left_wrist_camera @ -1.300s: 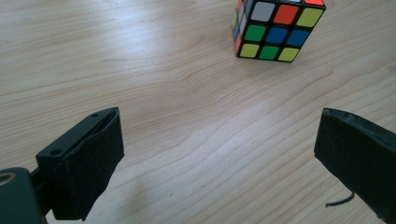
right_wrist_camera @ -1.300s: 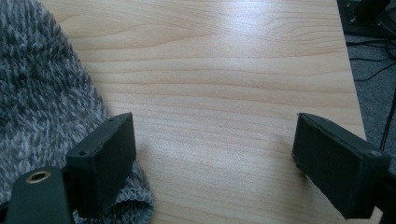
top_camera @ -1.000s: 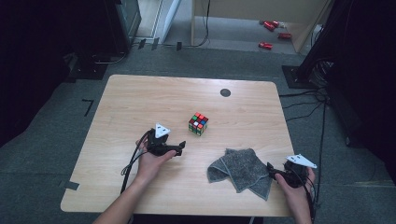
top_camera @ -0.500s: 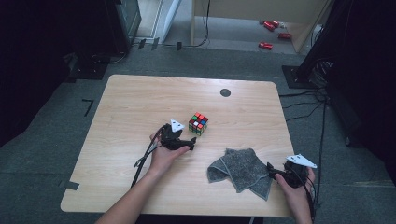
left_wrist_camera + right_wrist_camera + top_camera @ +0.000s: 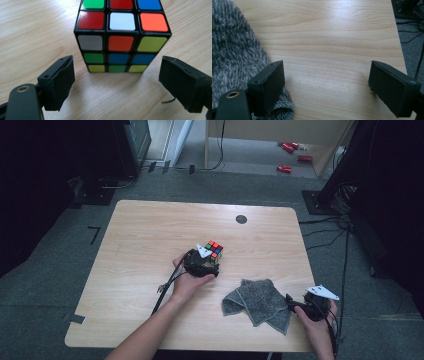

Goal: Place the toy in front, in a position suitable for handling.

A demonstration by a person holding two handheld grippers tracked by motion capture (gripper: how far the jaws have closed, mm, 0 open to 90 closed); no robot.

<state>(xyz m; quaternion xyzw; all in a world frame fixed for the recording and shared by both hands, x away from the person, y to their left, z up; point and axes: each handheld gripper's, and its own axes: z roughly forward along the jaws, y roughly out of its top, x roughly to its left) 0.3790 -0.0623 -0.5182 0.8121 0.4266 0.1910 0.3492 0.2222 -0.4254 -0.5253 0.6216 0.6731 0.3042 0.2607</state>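
A colourful puzzle cube [image 5: 214, 250] [image 5: 121, 35] sits near the middle of the wooden table [image 5: 150, 235]. My left gripper [image 5: 206, 265] [image 5: 117, 85] is just in front of it, open, its jaws wider than the cube and a little short of its near face. A crumpled grey cloth [image 5: 258, 303] [image 5: 234, 55] lies at the front right. My right gripper [image 5: 295, 306] [image 5: 327, 87] rests open at the cloth's right edge, its left jaw over the cloth's hem and its right jaw over bare wood near the table's edge.
A round black grommet [image 5: 241, 219] is set in the table at the back. Cables [image 5: 330, 227] run over the floor to the right of the table. Red objects [image 5: 290, 150] lie on the floor far behind.
My left gripper has moved forward and to the right across the table up to the cube. The right gripper and the cloth have stayed put.
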